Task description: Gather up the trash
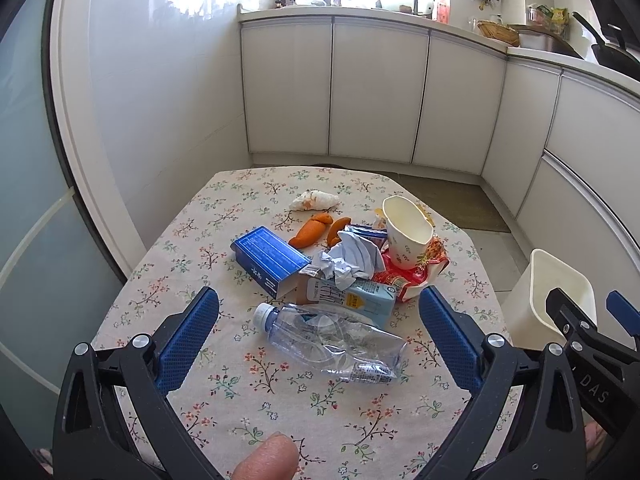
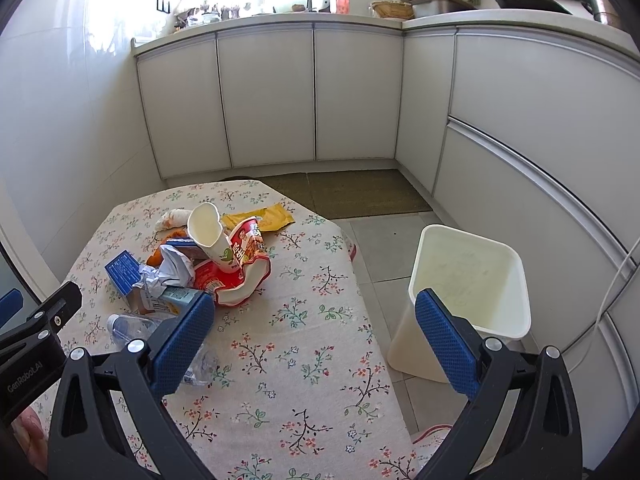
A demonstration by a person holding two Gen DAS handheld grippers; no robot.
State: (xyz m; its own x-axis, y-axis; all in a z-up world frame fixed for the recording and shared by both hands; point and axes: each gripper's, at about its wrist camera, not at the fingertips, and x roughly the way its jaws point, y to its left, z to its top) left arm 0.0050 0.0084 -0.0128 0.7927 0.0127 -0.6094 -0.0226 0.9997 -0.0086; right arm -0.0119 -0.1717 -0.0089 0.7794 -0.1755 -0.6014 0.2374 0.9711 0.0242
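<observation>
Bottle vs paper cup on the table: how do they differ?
The bottle is clear plastic, crushed and lying on its side; the cup is opaque cream paper and stands roughly upright, mouth open. The bottle lies alone on the tablecloth, nearest the left claw; the cup sits in the pile against a red wrapper. Both look empty, and neither is gripped.

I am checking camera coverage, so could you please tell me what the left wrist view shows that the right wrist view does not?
Only the left wrist view shows the whole crushed plastic bottle and both orange peels. Only the right wrist view shows the yellow wrapper and the full inside of the white bin. Both show the paper cup, blue box, and open tongs holding nothing.
</observation>
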